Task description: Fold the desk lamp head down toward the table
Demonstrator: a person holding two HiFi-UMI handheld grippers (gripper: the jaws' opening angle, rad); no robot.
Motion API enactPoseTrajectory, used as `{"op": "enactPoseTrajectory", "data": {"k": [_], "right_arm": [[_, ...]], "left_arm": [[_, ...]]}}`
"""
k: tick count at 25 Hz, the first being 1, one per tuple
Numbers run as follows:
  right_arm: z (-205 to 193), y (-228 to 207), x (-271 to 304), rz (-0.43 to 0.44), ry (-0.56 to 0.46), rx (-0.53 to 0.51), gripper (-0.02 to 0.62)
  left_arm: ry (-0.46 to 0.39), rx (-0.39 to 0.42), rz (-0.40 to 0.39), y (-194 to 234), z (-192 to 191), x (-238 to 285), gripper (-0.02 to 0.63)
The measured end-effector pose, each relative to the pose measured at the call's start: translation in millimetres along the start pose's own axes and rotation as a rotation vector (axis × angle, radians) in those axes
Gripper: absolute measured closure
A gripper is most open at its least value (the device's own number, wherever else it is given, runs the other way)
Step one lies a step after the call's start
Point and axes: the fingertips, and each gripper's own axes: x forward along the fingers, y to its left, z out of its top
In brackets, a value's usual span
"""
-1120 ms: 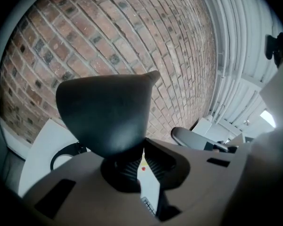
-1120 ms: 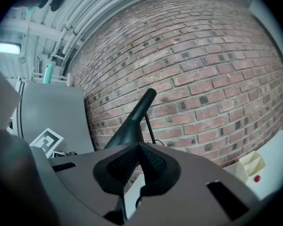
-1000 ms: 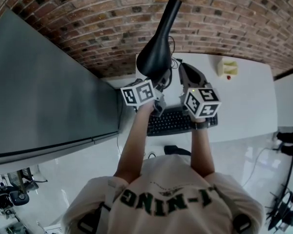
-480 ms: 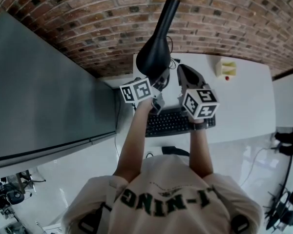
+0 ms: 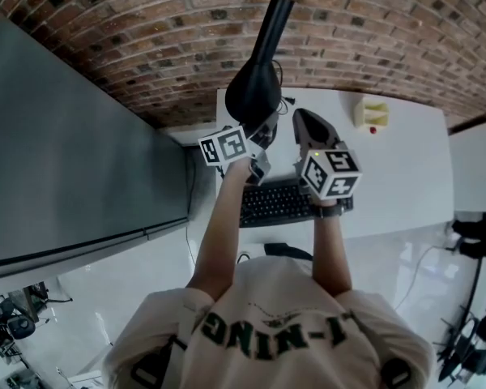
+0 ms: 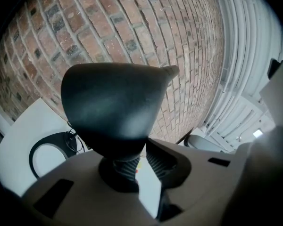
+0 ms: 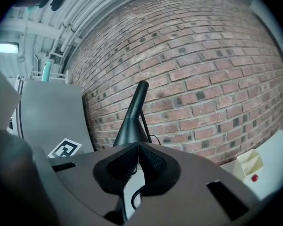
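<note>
Lamp head [image 6: 111,107] sat at 12 o'clock off the left gripper [image 6: 142,155], fingers just easing apart, empty; right gripper [image 7: 137,149] closed.

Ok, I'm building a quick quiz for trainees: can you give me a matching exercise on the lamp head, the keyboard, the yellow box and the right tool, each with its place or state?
1 lamp head
2 keyboard
3 yellow box
4 right tool

A jaws together, empty
B lying flat at the table's near edge
C resting at the table's back by the brick wall
D black, raised above the table

Pairs: 1-D, 2-B, 3-C, 4-A
</note>
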Motion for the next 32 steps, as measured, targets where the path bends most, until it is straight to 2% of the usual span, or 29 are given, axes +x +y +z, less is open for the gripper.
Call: {"op": "enactPoseTrajectory", "data": {"k": [11, 18, 24, 26, 30, 32], "right_arm": [[-0.7, 0.5, -9.2, -0.002, 0.0, 0.006, 0.592], [1.6, 2.0, -22.3, -0.021, -0.013, 0.0, 0.592], [2.2, 12.1, -37.8, -0.031, -0.027, -0.006, 0.592], [2.2, 16.9, -43.9, -0.035, -0.033, -0.009, 0.592], [2.0, 29.4, -57.1, -0.038, -0.043, -0.015, 0.592], [0.9, 37.3, -63.6, -0.037, -0.048, -0.012, 0.592]], "left_arm": [[-0.007, 0.015, 0.024, 1.5, -1.1, 1.1, 0.557], [0.048, 0.072, 0.113, 9.6, -10.9, -4.2, 0.555], [0.036, 0.092, 0.18, 8.7, -15.9, -35.4, 0.557], [0.032, 0.125, 0.196, 2.0, -15.0, -48.7, 0.557], [0.048, 0.294, 0.25, -24.3, -10.1, -74.2, 0.557], [0.038, 0.345, 0.25, -40.8, -7.0, -85.4, 0.558]]}}
